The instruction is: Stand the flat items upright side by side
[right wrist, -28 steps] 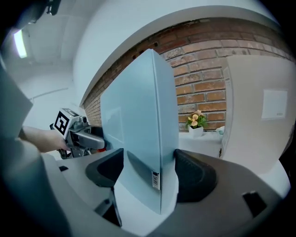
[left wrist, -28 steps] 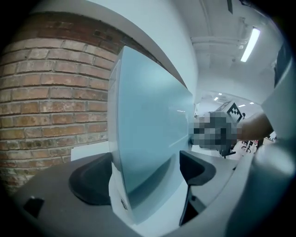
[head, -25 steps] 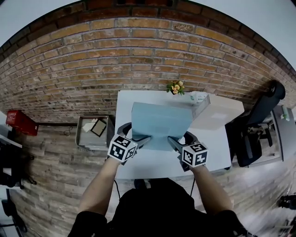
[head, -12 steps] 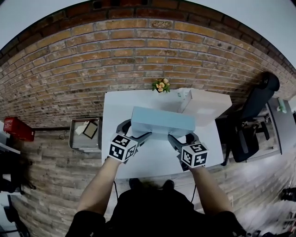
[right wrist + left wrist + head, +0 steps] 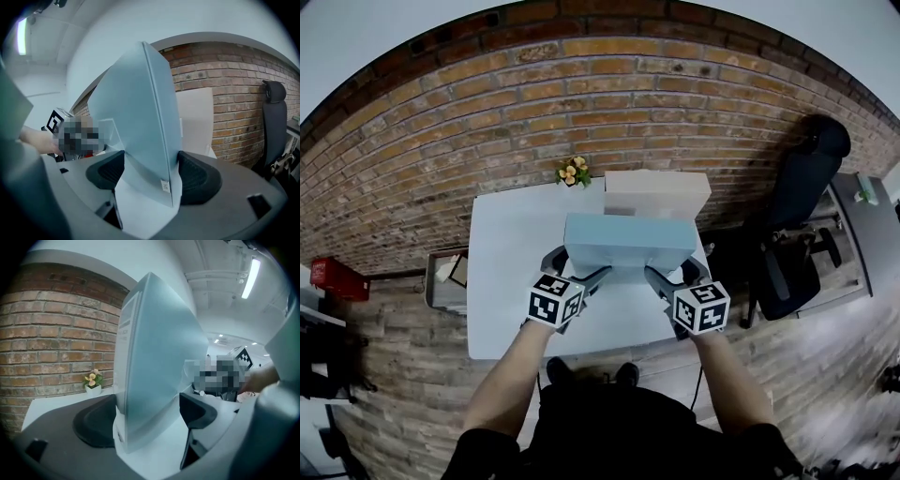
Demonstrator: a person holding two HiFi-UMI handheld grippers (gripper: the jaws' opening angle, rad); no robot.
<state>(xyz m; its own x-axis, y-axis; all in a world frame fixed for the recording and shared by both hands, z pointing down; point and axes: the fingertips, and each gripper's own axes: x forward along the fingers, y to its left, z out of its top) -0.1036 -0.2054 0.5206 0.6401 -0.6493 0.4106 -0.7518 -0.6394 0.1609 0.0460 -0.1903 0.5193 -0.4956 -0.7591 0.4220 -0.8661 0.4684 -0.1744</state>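
At the back half of the white table, just in front of the brick wall, you have the flat blue box up on edge between both tools. The left gripper clamps its near-left corner and the right gripper its near-right corner. In each gripper view the pads press on both broad faces, so both grips are firm on the box.

What has changed is the box's pose and place. A second ago it leaned back and showed you its wide face, with the white box off to the right behind it. Now you see little more than its top edge, so it is close to vertical, and it sits directly in front of the white box, which stands upright near the wall beside the small flower pot. The two lie parallel and near each other. Whether they touch, and whether the blue box rests on the table yet, no view shows.

For the task this reads as nearly done — the second item is upright and lined up. What remains is to set it down steady before you let go.
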